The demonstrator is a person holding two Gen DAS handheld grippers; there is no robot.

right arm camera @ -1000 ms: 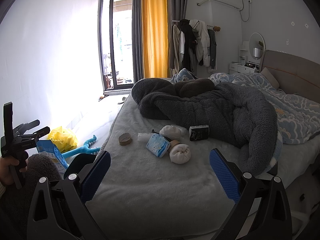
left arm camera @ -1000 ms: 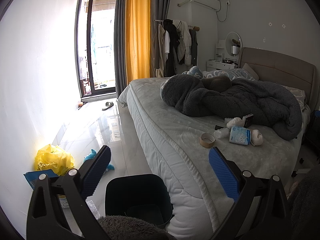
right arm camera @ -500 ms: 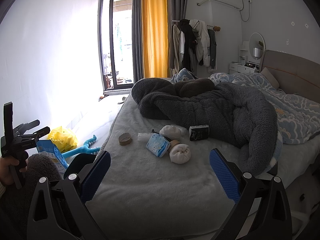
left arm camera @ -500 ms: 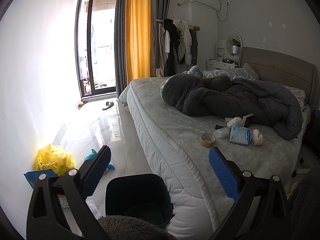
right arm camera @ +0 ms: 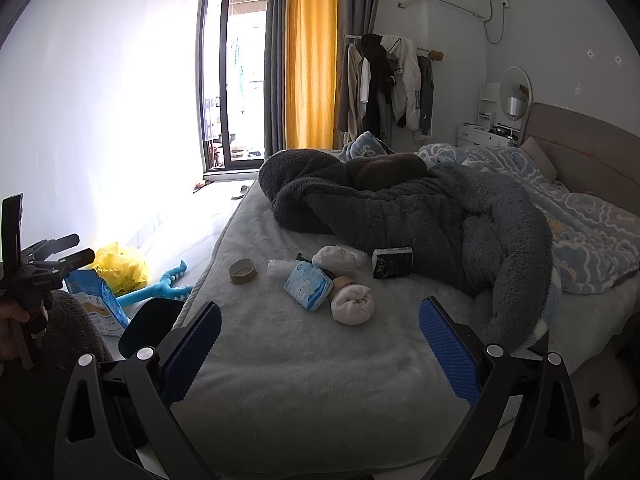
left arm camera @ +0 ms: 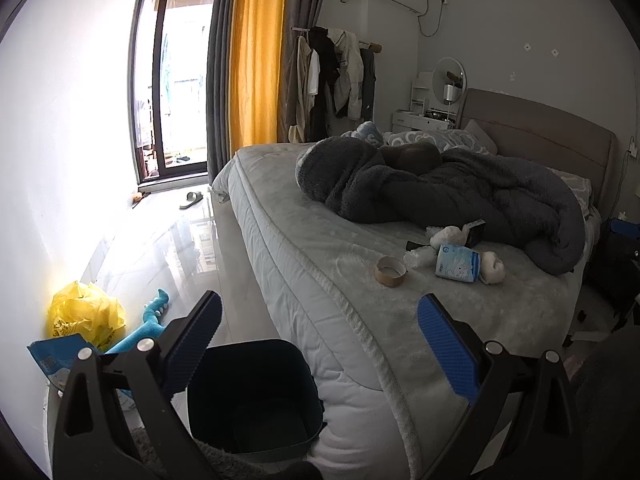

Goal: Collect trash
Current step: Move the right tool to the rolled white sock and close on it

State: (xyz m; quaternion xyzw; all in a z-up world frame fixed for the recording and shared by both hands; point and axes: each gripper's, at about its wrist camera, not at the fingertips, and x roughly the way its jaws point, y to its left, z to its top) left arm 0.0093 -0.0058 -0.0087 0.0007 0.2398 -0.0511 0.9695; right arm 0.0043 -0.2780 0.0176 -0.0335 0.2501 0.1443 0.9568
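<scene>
Trash lies in a cluster on the grey bed (right arm camera: pixel 304 380): a cardboard tape roll (right arm camera: pixel 242 271), a blue tissue pack (right arm camera: pixel 308 285), white crumpled wads (right arm camera: pixel 353 303), a clear wrapper (right arm camera: pixel 279 268) and a small black box (right arm camera: pixel 392 263). The same tape roll (left arm camera: pixel 390 271) and tissue pack (left arm camera: pixel 457 262) show in the left wrist view. A dark bin (left arm camera: pixel 256 396) stands on the floor beside the bed. My left gripper (left arm camera: pixel 316 344) hangs open above the bin and the bed's edge. My right gripper (right arm camera: pixel 318 344) is open over the bed, short of the cluster.
A dark grey fleece blanket (right arm camera: pixel 420 216) and a blue patterned duvet (right arm camera: pixel 580 224) cover the far bed. On the floor by the white wall lie a yellow bag (left arm camera: pixel 84 314), a blue toy (left arm camera: pixel 150 322) and a blue packet (left arm camera: pixel 54 360). A slipper (left arm camera: pixel 191 200) lies near the window.
</scene>
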